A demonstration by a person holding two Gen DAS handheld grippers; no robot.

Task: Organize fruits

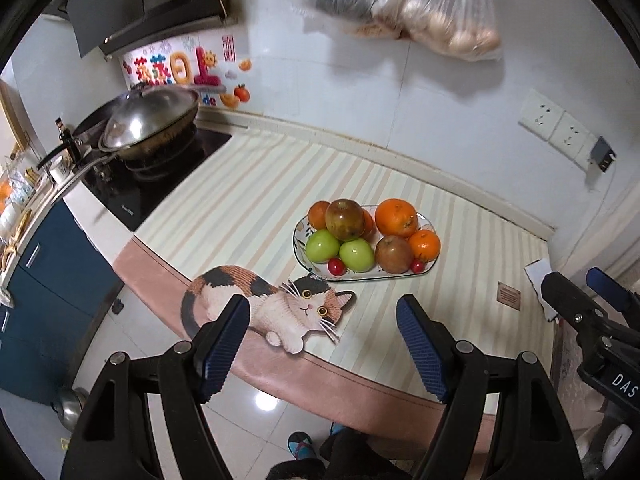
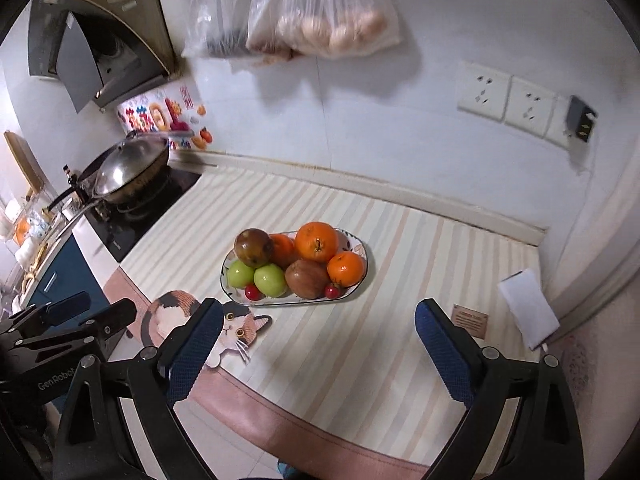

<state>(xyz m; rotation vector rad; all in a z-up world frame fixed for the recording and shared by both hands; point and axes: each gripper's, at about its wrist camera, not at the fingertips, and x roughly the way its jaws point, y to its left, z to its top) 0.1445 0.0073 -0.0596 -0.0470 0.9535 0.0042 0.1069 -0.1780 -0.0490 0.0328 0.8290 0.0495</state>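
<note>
Left tool (image 1: 322, 316) agape, striped counter mat (image 2: 360, 344), wok (image 1: 150, 120)

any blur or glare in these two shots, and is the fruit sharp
Left wrist view: the hanging plastic bags are blurred, a lamp glare spot sits on the floor tile, the fruit plate is sharp. Right wrist view: bags soft too, fisheye bends the counter edge.

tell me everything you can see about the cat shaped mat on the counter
The cat-shaped mat is a flat cutout of a calico cat, with orange, black and white patches, yellow eyes, drawn whiskers and a curled tail. It looks like thin fabric or felt. It lies flat on the striped cloth at the counter's near edge, head toward the fruit plate and apart from it. A front paw reaches over the pink border. Neither gripper touches it.
</note>
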